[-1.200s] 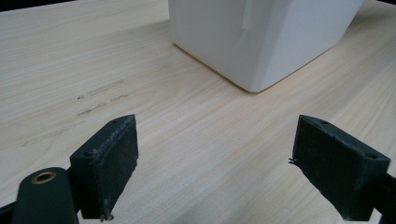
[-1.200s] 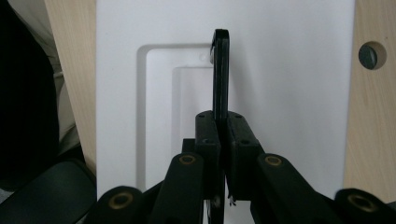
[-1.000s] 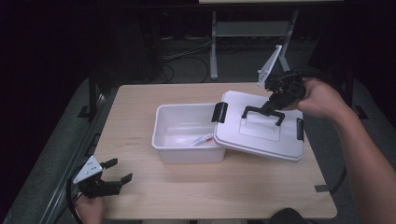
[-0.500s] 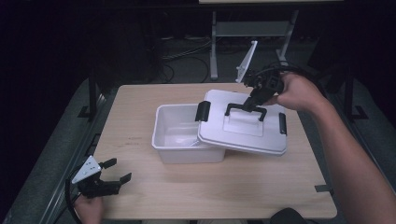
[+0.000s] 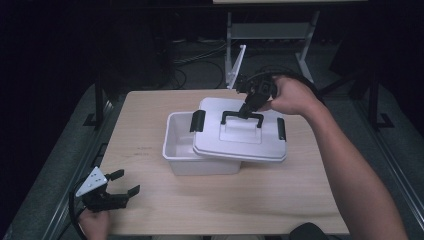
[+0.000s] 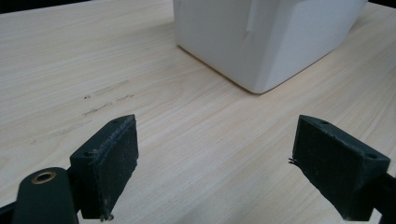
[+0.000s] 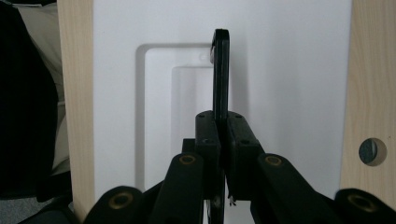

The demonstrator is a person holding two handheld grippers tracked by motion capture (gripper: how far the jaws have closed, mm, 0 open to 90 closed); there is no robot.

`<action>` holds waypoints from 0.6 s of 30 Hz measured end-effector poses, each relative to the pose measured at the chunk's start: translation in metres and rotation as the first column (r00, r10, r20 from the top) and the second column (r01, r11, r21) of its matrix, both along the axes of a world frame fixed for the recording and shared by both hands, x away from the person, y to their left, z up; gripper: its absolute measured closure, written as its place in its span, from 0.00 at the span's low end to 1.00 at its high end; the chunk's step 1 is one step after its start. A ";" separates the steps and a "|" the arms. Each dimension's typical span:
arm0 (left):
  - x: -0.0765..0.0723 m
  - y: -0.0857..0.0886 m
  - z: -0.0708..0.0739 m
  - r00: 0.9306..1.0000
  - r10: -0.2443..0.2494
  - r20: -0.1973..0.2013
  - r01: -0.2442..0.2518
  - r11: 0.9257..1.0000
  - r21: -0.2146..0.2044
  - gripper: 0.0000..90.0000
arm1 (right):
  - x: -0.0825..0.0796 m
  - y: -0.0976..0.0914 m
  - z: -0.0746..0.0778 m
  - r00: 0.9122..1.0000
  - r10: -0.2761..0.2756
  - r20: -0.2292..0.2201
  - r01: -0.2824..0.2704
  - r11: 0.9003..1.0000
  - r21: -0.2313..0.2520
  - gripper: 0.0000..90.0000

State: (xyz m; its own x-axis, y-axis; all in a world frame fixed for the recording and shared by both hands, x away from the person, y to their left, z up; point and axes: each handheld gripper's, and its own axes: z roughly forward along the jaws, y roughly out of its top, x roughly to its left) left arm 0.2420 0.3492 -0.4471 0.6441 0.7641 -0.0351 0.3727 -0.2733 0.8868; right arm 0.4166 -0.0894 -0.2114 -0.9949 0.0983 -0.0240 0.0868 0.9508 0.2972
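At the near left corner of the surface (image 5: 150, 125), in the high view, the left tongs (image 5: 116, 187) rest low in the person's left hand (image 5: 94, 221), with a grey three-cornered plate on top and a cable trailing off the edge. Their jaws stand wide apart with nothing between them; in the left gripper view the two black pads (image 6: 112, 163) frame bare wood, and a corner of the white box (image 6: 261, 42) sits farther off, well apart from them.

Toward the middle of the surface stands the box (image 5: 186, 150), an open white tub whose left part shows empty from above. The lid (image 5: 240, 140) lies tilted over its right part, overhanging the box's right side, with a black clasp (image 5: 197, 121) at its left end and another at its right end. A black handle (image 5: 242, 116) rises from the lid's top.

At the right, the right tongs (image 5: 248, 109) come down from the far side in the person's right hand (image 5: 292, 95) and are clamped narrow on that handle. In the right gripper view the jaws pinch the thin black handle (image 7: 221, 70) edge-on, with the white lid (image 7: 289, 84) spread behind it and strips of wood at both sides.
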 end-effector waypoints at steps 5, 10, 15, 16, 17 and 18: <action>0.000 0.001 0.000 1.000 0.001 0.000 -0.001 1.000 -0.005 0.15 | 0.005 0.013 -0.005 1.000 0.016 -0.010 -0.016 1.000 -0.002 0.94; 0.000 0.000 0.000 1.000 -0.001 0.001 0.001 1.000 -0.003 0.15 | 0.009 0.027 -0.009 0.999 0.035 -0.015 -0.035 0.999 0.001 0.94; 0.000 0.000 0.000 1.000 -0.002 0.001 0.002 1.000 -0.002 0.15 | 0.013 0.040 -0.015 0.999 0.045 -0.015 -0.045 0.999 -0.001 0.94; 0.000 0.000 0.000 1.000 -0.002 0.001 0.002 1.000 -0.005 0.15 | 0.014 0.043 -0.016 0.999 0.050 -0.016 -0.050 0.999 -0.001 0.94; 0.000 0.000 0.000 1.000 -0.001 0.000 0.001 1.000 -0.007 0.15 | 0.015 0.045 -0.017 0.998 0.055 -0.021 -0.055 0.998 0.001 0.94; 0.000 0.000 0.000 1.000 -0.002 0.000 0.002 1.000 -0.005 0.15 | 0.015 0.048 -0.018 0.998 0.059 -0.023 -0.059 0.998 0.000 0.94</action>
